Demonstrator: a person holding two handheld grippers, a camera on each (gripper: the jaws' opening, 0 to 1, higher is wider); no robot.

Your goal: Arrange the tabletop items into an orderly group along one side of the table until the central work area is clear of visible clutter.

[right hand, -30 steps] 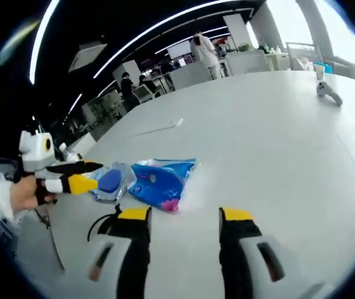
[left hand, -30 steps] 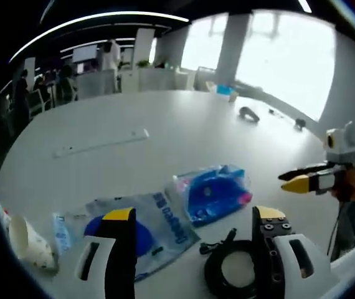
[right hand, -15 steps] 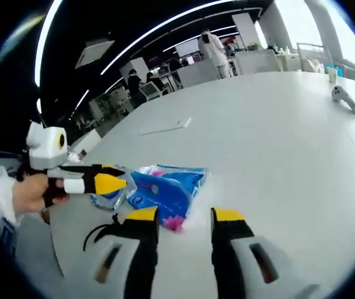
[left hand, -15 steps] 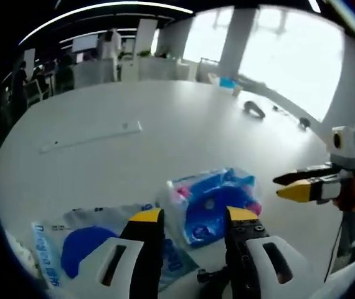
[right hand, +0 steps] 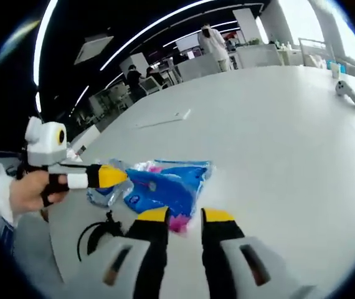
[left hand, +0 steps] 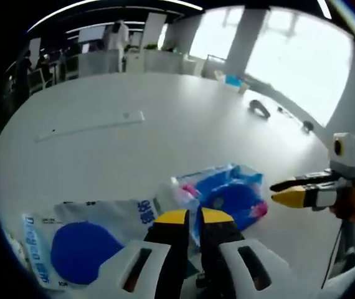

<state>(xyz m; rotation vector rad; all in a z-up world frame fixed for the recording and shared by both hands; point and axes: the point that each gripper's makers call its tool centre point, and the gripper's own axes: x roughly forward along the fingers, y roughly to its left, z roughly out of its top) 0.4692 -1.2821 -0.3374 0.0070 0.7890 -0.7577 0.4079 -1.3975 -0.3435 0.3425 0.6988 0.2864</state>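
A big white table [left hand: 165,118] fills the room's middle. Past its far edge, big bright windows [left hand: 289,59] let in white daylight, with a wide pillar [left hand: 243,40] between them. The ceiling [right hand: 71,37] is dark. Long thin strips of light [right hand: 159,28] curve across it. Farther back the room is dim, with desks and chairs [right hand: 112,96]. A low white counter [left hand: 103,62] stands beyond the table's far edge. People stand back there, one in a white coat [right hand: 213,42]. A screen [left hand: 90,34] hangs up high in the back.
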